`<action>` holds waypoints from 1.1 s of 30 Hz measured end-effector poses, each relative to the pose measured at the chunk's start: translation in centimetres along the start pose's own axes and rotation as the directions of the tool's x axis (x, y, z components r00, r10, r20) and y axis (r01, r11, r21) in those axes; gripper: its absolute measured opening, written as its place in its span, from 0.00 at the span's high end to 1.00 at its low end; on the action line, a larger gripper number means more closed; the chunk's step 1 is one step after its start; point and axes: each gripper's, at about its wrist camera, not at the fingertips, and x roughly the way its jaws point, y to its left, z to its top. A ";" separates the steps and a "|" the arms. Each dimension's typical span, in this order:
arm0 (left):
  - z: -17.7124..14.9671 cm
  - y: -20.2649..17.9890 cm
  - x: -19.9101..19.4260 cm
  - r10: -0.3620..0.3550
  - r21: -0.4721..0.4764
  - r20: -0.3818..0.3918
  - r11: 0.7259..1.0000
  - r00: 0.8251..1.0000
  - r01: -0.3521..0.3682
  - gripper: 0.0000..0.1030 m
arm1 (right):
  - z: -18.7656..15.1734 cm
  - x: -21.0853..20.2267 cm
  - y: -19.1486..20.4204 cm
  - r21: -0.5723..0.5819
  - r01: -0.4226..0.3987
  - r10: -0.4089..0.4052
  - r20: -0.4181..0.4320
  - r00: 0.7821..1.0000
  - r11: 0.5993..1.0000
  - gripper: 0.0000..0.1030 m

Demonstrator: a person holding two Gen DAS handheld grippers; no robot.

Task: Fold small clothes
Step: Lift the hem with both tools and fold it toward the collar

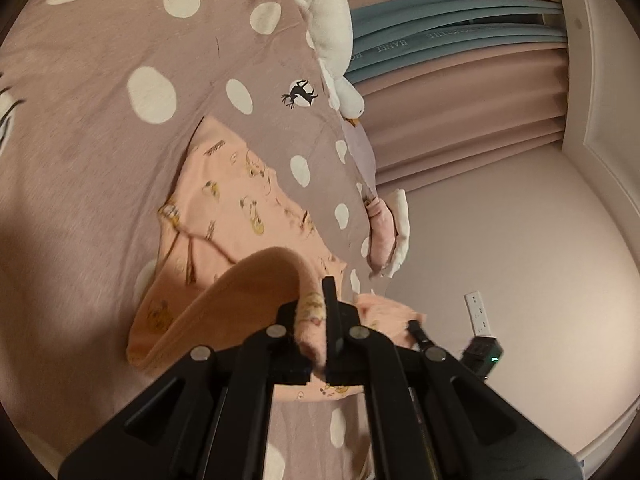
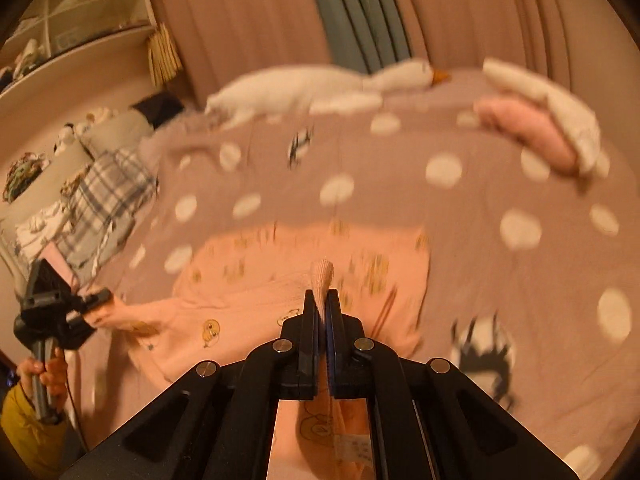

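Note:
A small peach garment [image 1: 224, 216] printed with yellow cartoon figures lies on a mauve bedspread with white dots [image 1: 100, 128]. My left gripper [image 1: 320, 300] is shut on one edge of it, and the cloth curls up over the fingers. In the right wrist view the same peach garment [image 2: 280, 264] spreads ahead, and my right gripper [image 2: 321, 300] is shut on a pinched fold of it that sticks up between the fingers. The left gripper [image 2: 98, 298], held by a person's hand [image 2: 44, 372], grips the garment's left corner there.
A white goose plush [image 2: 296, 90] lies along the bed's far edge. Folded pink and white cloths [image 2: 532, 128] sit at the far right. Plaid bedding [image 2: 108, 200] and shelves [image 2: 80, 12] are on the left. Pink curtains [image 1: 460, 120] and a wall socket [image 1: 478, 312] lie beyond the bed.

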 end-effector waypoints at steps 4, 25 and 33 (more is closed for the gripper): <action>2.9 0.4 2.2 0.032 -0.060 0.018 0.998 0.999 -0.031 0.97 | 2.7 0.9 0.3 -0.028 0.042 -0.041 0.043 0.998 0.999 0.96; 3.9 4.3 8.6 0.141 -0.174 -0.029 0.974 0.990 -0.144 0.98 | 2.9 9.7 -2.8 0.002 0.061 -0.061 -0.045 0.997 0.998 0.96; -3.2 -4.4 6.3 0.146 0.057 -0.032 0.988 0.989 -0.144 0.98 | 2.5 2.5 -0.9 -0.005 -0.026 0.027 0.045 0.999 1.000 0.96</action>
